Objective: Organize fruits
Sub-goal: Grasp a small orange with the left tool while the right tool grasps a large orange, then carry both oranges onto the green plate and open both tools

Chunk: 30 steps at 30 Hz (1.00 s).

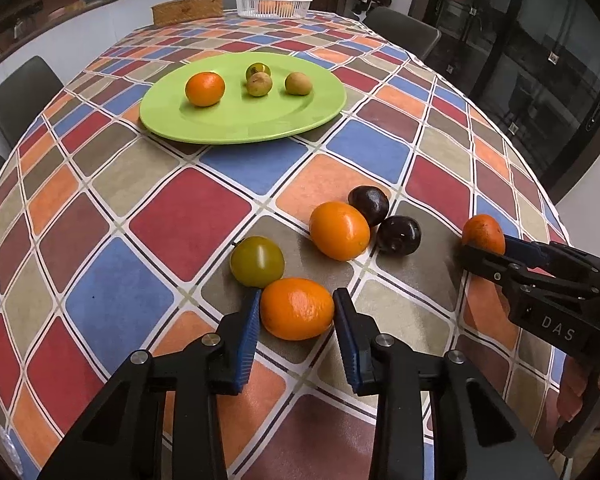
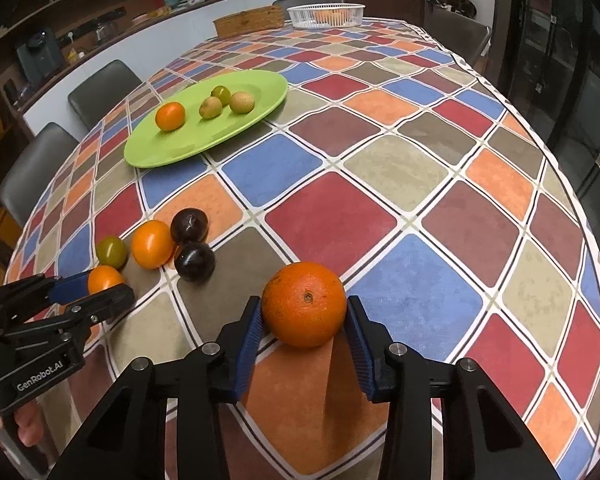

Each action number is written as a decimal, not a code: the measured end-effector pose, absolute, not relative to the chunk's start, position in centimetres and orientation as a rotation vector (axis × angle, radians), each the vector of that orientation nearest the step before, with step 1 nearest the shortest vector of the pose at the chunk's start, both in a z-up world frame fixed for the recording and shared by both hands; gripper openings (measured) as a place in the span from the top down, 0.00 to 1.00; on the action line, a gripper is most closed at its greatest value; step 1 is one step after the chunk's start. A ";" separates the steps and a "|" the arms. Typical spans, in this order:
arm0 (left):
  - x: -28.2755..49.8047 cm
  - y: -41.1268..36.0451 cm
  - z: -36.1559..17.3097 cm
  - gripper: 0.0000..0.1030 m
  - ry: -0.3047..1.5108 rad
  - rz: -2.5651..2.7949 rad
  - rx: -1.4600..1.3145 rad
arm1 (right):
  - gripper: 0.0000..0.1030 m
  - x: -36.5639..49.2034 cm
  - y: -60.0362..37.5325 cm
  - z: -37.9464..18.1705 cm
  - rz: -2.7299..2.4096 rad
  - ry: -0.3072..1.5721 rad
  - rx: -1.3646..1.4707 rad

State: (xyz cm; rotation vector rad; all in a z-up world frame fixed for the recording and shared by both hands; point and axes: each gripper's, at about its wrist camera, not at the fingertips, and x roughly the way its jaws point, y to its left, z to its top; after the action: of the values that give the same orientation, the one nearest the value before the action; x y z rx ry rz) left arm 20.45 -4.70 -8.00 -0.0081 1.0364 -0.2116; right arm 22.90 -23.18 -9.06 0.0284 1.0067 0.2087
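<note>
My left gripper (image 1: 296,306) is shut on a small orange (image 1: 297,308) that rests on the tablecloth; it also shows in the right wrist view (image 2: 105,279). My right gripper (image 2: 305,312) is shut on a large orange (image 2: 304,304), seen from the left wrist view (image 1: 483,234) too. Near them lie a green fruit (image 1: 257,261), another orange (image 1: 339,230) and two dark plums (image 1: 369,205) (image 1: 399,235). A green plate (image 1: 204,120) farther back holds one orange (image 1: 205,88) and three small green-brown fruits (image 1: 298,83).
A white basket (image 1: 273,5) with orange fruit and a wicker box (image 1: 188,9) stand at the table's far end. Grey chairs (image 1: 20,96) line the left side and one (image 1: 402,34) the far right. The table edge (image 1: 556,216) falls off at the right.
</note>
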 end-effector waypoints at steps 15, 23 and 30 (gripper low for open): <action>18.7 -4.6 -4.4 0.66 0.940 -0.230 -0.006 | 0.60 21.4 -22.8 -5.8 0.239 0.918 0.030; 17.8 -4.1 -0.9 0.66 0.834 -0.243 0.006 | 0.60 20.7 -21.9 -3.0 0.282 0.848 0.034; 18.1 -3.2 1.6 0.66 0.761 -0.235 0.011 | 0.60 21.1 -20.6 -0.4 0.333 0.775 0.032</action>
State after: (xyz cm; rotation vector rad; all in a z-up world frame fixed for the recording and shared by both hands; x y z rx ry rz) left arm 18.11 -3.22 1.55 0.0112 0.7613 -0.2355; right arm 21.09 -20.61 -0.40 0.0320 0.7752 0.3329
